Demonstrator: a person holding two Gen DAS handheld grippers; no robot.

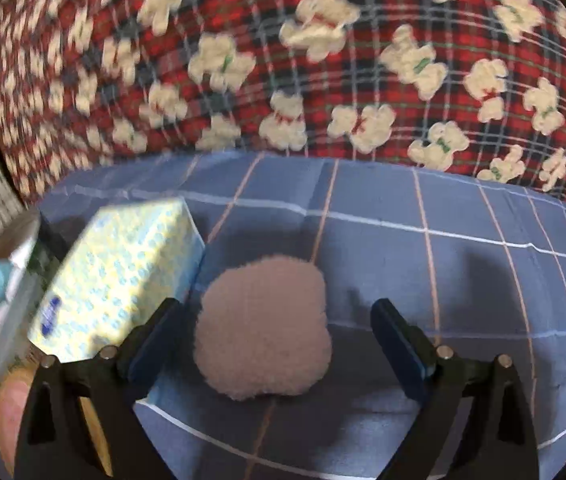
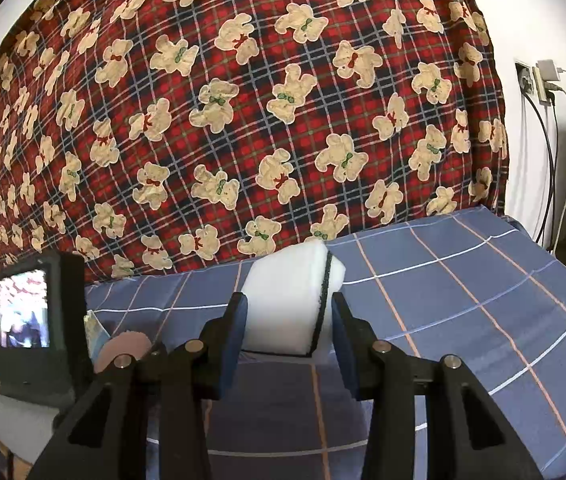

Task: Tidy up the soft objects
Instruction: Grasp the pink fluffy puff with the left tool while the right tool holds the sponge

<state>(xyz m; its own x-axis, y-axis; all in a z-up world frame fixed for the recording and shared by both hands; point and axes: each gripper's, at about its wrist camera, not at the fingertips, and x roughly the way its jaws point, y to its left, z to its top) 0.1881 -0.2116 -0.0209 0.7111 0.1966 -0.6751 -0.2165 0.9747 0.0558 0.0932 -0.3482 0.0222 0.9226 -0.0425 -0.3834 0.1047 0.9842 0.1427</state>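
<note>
One soft item is in hand: a white sponge with a dark scouring layer [image 2: 291, 300], pinched between the pads of the right gripper [image 2: 289, 332] above the blue checked bedsheet [image 2: 463, 280]. A pink fluffy pad [image 1: 263, 328] lies loose on that sheet, between the spread fingers of the left gripper [image 1: 275, 336], which touch nothing. A tissue box [image 1: 123, 276] sits just beside it. By my reading, sorting is underway and no finished grouping is visible.

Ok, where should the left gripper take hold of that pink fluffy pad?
Across its rounded middle, coming straight down from above: the pink fluffy pad lies flat on the blue checked cover, already between the open left gripper fingers, apart from the tissue pack.
</note>
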